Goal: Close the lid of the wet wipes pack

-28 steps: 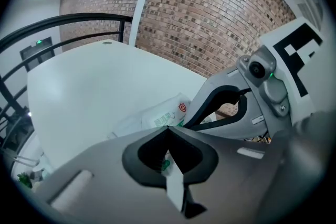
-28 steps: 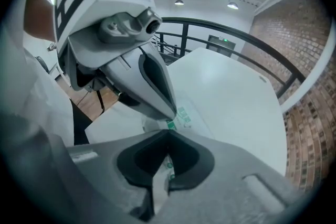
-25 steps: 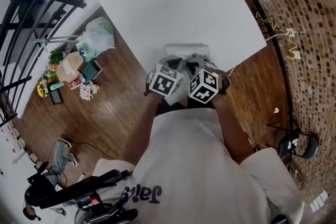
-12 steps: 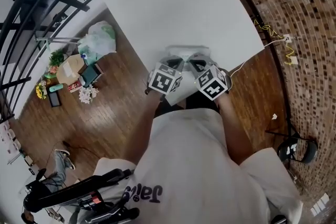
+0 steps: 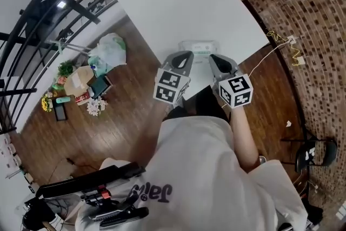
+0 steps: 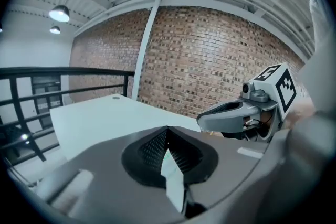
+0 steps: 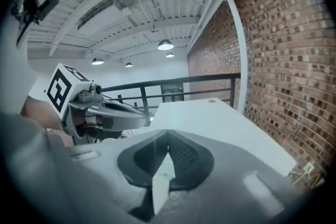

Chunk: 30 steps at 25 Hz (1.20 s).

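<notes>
Both left tool (image 5: pixel 185 55) and right tool (image 5: pixel 214 57), jaws together, hover just short of wet wipes pack (image 5: pixel 199 46).

Wipes pack (image 5: pixel 199 46) on table (image 5: pixel 173 2), seemingly beyond left gripper (image 5: pixel 187 55), right gripper (image 5: pixel 212 57)

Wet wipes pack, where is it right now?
Head view: the wet wipes pack lies on the white table near its front edge, just beyond the left gripper and right gripper.
</notes>
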{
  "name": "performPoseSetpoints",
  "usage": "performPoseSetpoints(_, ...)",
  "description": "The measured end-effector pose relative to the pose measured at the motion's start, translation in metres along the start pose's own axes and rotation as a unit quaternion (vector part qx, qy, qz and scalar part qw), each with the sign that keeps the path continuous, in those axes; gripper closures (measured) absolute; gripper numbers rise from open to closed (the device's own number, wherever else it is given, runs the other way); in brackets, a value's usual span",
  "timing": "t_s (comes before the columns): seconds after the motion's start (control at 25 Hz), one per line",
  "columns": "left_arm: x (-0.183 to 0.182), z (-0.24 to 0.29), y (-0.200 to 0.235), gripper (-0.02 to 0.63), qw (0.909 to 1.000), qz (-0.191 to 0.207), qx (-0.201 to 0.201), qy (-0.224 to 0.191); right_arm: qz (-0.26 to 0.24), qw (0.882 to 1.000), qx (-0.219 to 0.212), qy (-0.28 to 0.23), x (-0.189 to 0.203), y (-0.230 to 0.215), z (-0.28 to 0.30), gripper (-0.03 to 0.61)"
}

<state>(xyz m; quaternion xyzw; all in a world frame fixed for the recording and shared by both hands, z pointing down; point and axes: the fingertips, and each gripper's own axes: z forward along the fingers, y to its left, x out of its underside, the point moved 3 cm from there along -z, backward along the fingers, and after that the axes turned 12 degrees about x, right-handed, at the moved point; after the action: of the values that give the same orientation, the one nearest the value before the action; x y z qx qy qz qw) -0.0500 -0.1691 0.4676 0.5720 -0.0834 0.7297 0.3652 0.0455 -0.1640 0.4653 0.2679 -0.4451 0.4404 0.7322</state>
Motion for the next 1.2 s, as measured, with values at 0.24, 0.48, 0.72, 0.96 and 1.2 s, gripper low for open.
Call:
performPoseSetpoints(0.24,-0.028,-0.031,-0.047,0.598,0.9936,0.077,-0.043,-0.07,-0.008,0.994,0.04,-0.099,-0.022,0.004,-0.069,0.589)
performPoseSetpoints(0.48,-0.021,-0.027,-0.086,0.598,0.9941,0.055,-0.072,-0.06,-0.01,0.988,0.043,-0.148,-0.024,-0.01,-0.119,0.589)
performPoseSetpoints(0.72,0.002,-0.021,-0.165,0.598,0.9933,0.043,-0.087,-0.062,0.0,0.99,0.043,-0.136,0.025,-0.03,-0.193,0.59)
performPoseSetpoints(0.96,0.029,-0.013,-0.244,0.598,0.9889,0.061,-0.115,-0.072,0.022,0.991,0.072,-0.114,0.088,-0.058,-0.251,0.589)
performPoseSetpoints(1.2,0.013,-0.054,-0.279,0.598,0.9714,0.12,-0.171,-0.113,0.011,0.987,0.063,-0.147,0.073,-0.033,-0.287,0.59)
